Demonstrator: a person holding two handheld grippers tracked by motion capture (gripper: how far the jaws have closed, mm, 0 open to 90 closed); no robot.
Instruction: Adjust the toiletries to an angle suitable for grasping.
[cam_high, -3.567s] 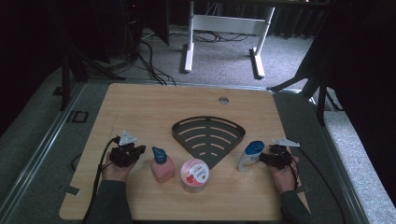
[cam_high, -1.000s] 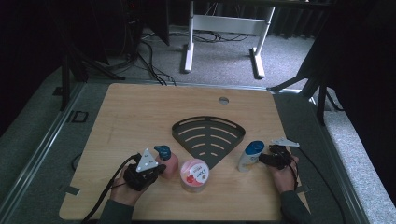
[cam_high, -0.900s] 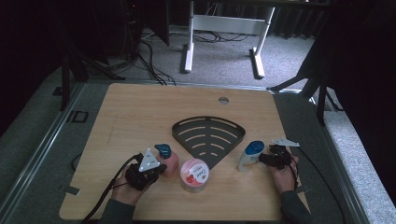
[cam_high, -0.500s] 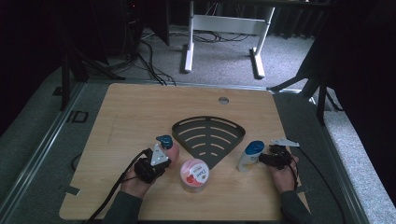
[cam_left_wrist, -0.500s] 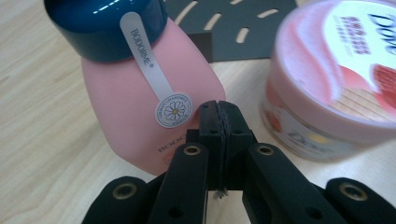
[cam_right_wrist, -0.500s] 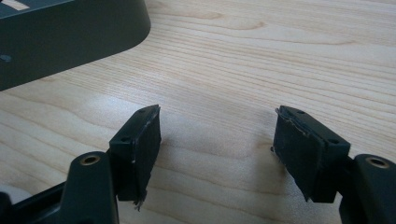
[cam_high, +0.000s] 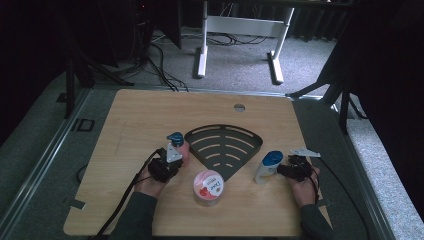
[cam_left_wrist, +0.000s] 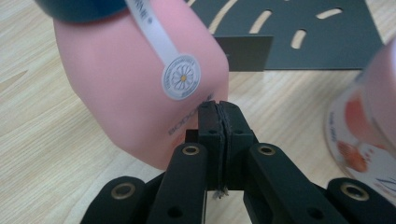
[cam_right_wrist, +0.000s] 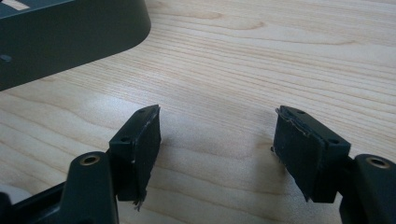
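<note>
Pale wood worktop takes the middle of the high view, grey carpet around it, white desk frame at top centre.

Dark fan-shaped slotted tray lies flat just below frame centre, its point toward the bottom edge.

White bottle with blue cap stands right of the tray, just beside the right tool. In the right gripper view that tool's jaws stand wide apart with bare wood between them, nothing gripped; tray corner at upper left of that view.

Round tub with pink-and-white lid sits below the tray's point, lower centre. It also shows at the right edge of the left gripper view.

Pink bottle with dark blue cap stands upright just left of the tray, left of centre in the high view. In the left gripper view it takes the upper left, with a white strip label ending in a round daisy sticker.

Left tool: jaws pressed together, nothing between them, tips right at the pink bottle's lower side. Can't tell if they actually touch it.
</note>
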